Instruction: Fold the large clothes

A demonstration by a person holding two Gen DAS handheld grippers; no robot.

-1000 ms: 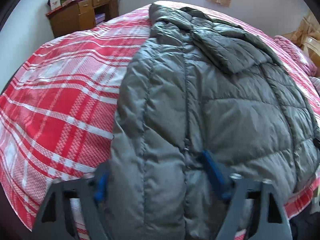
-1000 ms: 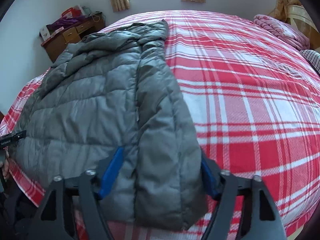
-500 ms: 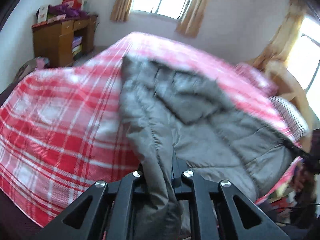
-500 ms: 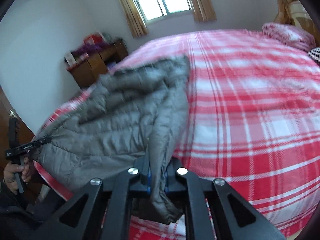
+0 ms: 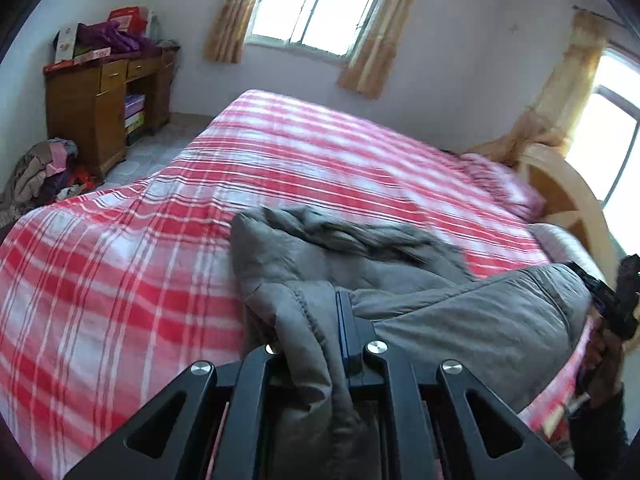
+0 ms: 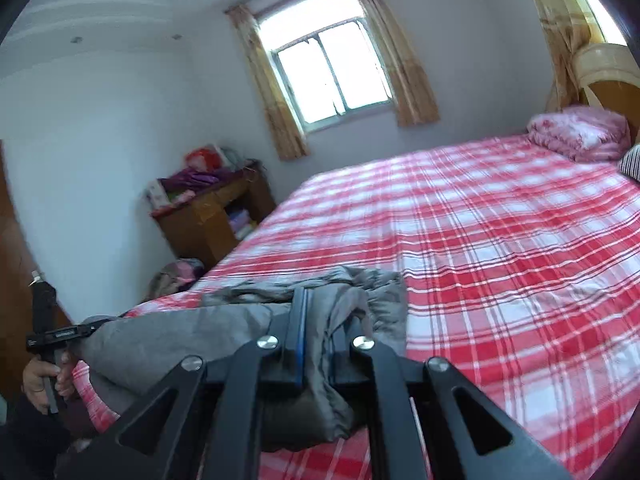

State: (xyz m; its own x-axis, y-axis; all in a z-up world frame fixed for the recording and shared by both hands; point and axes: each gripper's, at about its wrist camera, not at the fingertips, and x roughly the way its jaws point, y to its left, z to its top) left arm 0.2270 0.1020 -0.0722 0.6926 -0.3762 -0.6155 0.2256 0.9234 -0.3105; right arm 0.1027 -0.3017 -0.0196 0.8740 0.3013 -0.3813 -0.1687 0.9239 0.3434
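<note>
Left gripper [image 5: 316, 320] clamped on hem of grey padded jacket [image 5: 460, 320]; right gripper [image 6: 316, 320] likewise pinching the opposite hem corner. Jacket bunched at near edge of bed [image 5: 120, 280] with red plaid cover. A second ago it lay flat, both grippers open; now hem lifted, body crumpled. Wooden desk [image 5: 100, 108] by wall, clothes piled on top; curtained window [image 6: 332, 80] behind

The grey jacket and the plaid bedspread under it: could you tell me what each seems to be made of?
Grey jacket: looks like thin synthetic shell fabric over soft padding, matte with a faint sheen; it puffs between stitched seams and crumples where the left gripper and right gripper pinch it.
Plaid bedspread: probably woven cotton or a blend, matte, with a red-and-white check and soft wrinkles.
</note>
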